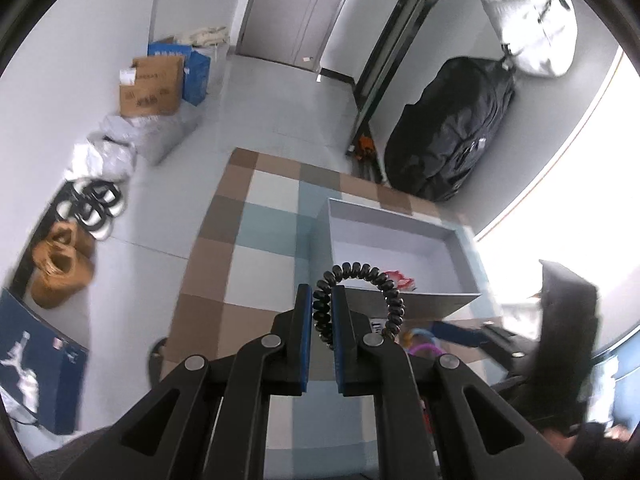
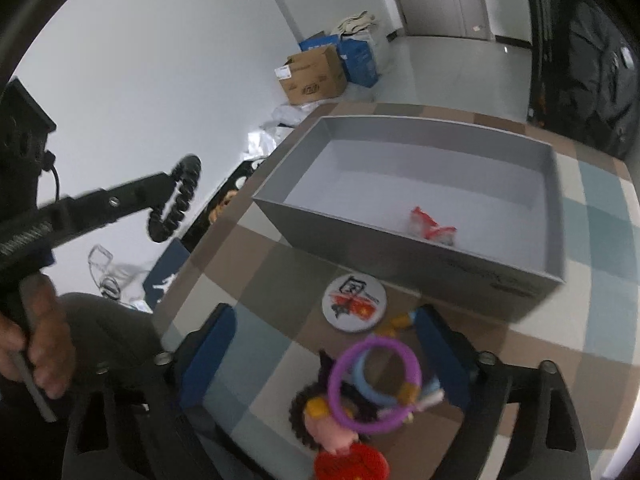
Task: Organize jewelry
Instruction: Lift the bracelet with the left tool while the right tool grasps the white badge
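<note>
My left gripper (image 1: 322, 294) is shut on a black spiral coil bracelet (image 1: 360, 276) and holds it in the air near the grey box (image 1: 400, 236). It also shows in the right wrist view (image 2: 176, 200), off the table's left edge. The box (image 2: 460, 272) holds a red and white item (image 2: 432, 224). My right gripper (image 2: 324, 344) is open above a pile on the checkered cloth: a purple ring bracelet (image 2: 376, 384), a blue ring (image 2: 368, 376), a small doll (image 2: 328, 424) and a red piece (image 2: 352, 464). A round white badge (image 2: 354, 304) lies in front of the box.
The table has a checkered cloth (image 1: 240, 248). On the floor to the left are cardboard boxes (image 1: 152, 88), plastic bags (image 1: 120, 148) and shoes (image 1: 60, 268). A black bag (image 1: 452, 128) leans by the wall on the right.
</note>
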A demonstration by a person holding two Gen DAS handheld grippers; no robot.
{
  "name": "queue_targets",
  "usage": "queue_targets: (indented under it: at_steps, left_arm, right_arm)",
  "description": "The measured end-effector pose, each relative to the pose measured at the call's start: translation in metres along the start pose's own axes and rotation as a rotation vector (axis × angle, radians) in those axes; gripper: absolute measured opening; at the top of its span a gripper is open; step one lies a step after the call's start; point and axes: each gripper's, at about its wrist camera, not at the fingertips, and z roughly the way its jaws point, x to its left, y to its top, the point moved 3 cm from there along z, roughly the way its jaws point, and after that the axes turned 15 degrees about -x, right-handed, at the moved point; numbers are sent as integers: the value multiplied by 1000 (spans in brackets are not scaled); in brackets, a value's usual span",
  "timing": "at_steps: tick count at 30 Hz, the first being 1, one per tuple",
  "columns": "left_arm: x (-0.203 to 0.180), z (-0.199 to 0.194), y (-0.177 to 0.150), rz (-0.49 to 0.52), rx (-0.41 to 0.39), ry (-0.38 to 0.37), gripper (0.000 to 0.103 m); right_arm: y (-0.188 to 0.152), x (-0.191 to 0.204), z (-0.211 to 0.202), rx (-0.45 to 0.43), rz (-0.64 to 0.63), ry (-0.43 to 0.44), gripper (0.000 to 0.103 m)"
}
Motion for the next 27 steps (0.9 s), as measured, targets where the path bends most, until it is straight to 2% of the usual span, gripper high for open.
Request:
queue_targets:
  at_steps: [5, 10, 14, 16, 19, 22, 23, 24, 27]
  left_arm:
    - [8, -1, 2, -58, 4, -33, 5]
    - [12, -3, 5, -93, 2, -62, 5]
    - [13, -5, 7, -104, 1, -74, 5]
    - [14, -6, 8, -104, -2, -76, 5]
    - [14, -6, 7, -107, 0, -79, 5]
    - [15, -6, 7, -106, 1, -77, 5]
    - [15, -6, 7, -105, 1, -75, 5]
    - [15, -6, 7, -105, 1, -74, 5]
    - [16, -5, 7, -106, -1, -66, 5]
  right_arm:
    - [-1, 0, 19, 33, -50, -60, 76]
    - [-2, 3, 28, 68, -106, -101, 75]
    - [-5, 7, 34, 93, -180, -147, 63]
    - [-6, 12, 37, 106, -224, -162, 63]
    - [-8, 17, 39, 125, -279, -154, 61]
    - [-6, 17, 41, 153, -297, -129, 54]
    - [-4, 17, 41, 154, -297, -129, 44]
    - [-3, 16, 42, 160, -294, -125, 42]
    - [-3, 17, 42, 165, -314, -117, 42]
